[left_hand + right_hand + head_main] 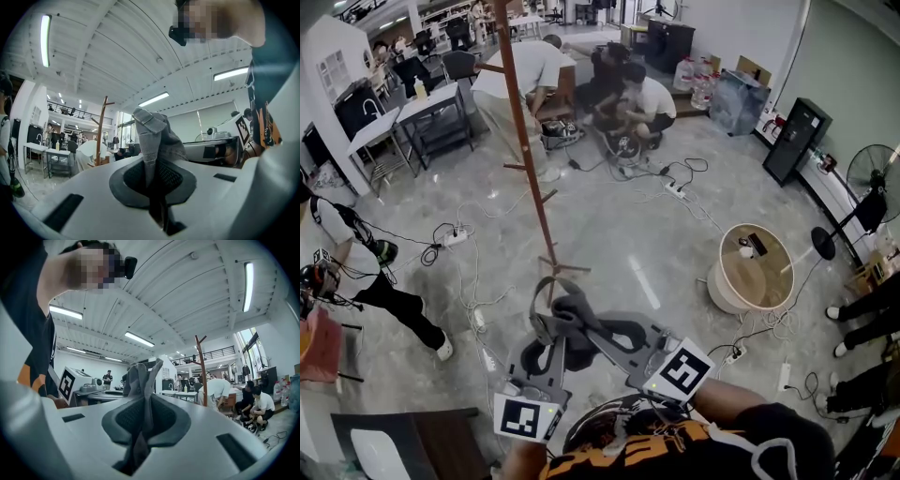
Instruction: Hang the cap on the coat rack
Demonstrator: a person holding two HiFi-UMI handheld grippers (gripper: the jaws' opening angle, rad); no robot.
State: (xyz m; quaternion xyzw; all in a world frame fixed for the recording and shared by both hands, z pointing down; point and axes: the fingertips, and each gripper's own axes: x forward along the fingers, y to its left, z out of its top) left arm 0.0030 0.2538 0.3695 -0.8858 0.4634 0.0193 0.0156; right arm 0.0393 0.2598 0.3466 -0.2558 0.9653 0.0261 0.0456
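pinching cap (581, 321); only head view shows fan (864, 169)

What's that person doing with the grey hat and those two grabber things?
A person holds a gripper in each hand. The left gripper and the right gripper both have their jaws shut on a floppy grey fabric cap, carried between them. The tall brown wooden coat rack stands ahead on the shiny floor, apart from the cap, so the cap is not hung on it yet.
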